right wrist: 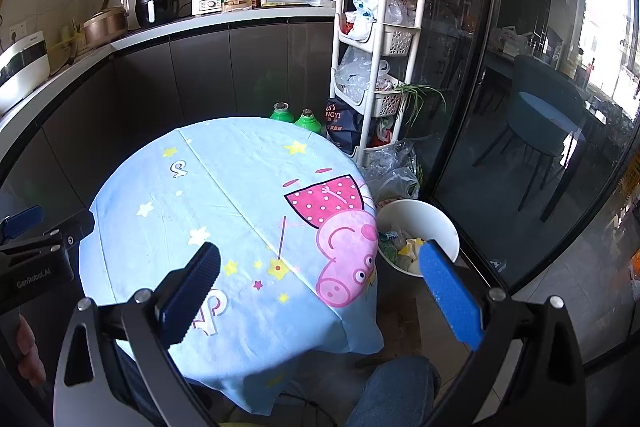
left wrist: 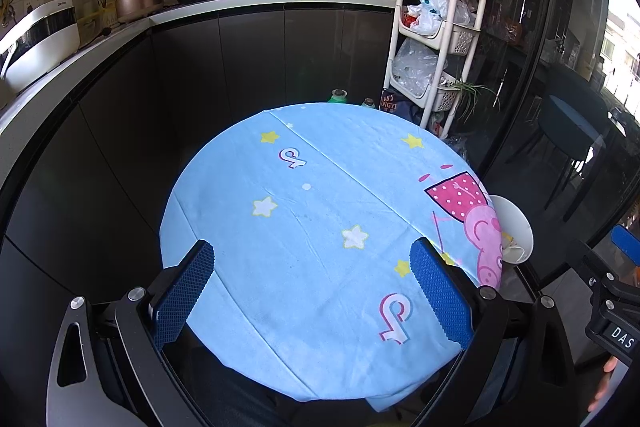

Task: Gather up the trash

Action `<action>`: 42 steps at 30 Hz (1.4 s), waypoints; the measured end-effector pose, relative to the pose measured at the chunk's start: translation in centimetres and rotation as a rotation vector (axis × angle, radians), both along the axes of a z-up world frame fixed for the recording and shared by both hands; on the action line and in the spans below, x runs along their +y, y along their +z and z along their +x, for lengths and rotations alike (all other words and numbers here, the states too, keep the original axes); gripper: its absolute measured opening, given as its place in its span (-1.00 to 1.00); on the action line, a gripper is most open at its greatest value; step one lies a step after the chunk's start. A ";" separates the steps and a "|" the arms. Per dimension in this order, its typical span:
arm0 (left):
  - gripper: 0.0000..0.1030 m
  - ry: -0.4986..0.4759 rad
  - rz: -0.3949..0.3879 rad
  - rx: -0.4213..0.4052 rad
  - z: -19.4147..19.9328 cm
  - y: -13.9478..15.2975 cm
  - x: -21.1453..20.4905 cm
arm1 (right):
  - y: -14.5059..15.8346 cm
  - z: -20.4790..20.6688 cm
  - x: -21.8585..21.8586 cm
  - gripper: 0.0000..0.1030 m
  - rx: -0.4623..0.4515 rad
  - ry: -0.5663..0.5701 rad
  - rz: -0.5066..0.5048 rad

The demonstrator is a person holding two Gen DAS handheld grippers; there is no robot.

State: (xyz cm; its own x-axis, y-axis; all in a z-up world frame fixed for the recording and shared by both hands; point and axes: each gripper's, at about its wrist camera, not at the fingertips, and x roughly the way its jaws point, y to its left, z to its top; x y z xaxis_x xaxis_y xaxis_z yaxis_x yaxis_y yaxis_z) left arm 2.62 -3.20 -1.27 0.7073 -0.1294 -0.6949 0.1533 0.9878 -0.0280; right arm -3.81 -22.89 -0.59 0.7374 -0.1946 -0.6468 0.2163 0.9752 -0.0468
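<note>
Trash (right wrist: 400, 249), judged light, soft and crumpled, best pinched at a raised fold, is seen in the white bin (right wrist: 436, 217) at lower right. Nearest, the right gripper (right wrist: 320, 279) and left gripper (left wrist: 312, 283) are held spread and empty above the bare tablecloth (right wrist: 224, 187); the bin lies beyond the right finger.

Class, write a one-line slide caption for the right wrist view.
Open right gripper held over a round table in a blue cartoon cloth, with a white bin holding trash on the floor beside it.
</note>
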 end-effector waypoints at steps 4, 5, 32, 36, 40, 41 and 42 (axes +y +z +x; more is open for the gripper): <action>0.84 -0.001 0.001 -0.001 0.0 0.0 0.0 | 0.0 0.0 0.0 0.94 0.000 0.002 -0.001; 0.84 0.000 0.001 -0.001 0.0 0.0 0.0 | 0.0 0.0 0.0 0.94 0.000 0.001 -0.001; 0.84 0.008 -0.003 -0.001 0.0 0.1 0.1 | 0.1 0.3 0.0 0.94 0.002 0.002 0.002; 0.84 0.008 -0.003 -0.001 0.0 0.2 0.1 | 0.1 0.3 0.0 0.94 0.002 0.004 0.002; 0.84 0.008 -0.003 0.000 0.0 0.2 0.1 | 0.0 0.4 0.1 0.94 0.003 0.005 0.001; 0.84 0.008 -0.003 -0.001 0.0 0.2 0.1 | 0.1 0.4 0.1 0.94 0.003 0.004 0.001; 0.84 0.008 -0.003 -0.001 0.0 0.2 0.1 | 0.1 0.4 0.1 0.94 0.002 0.004 0.001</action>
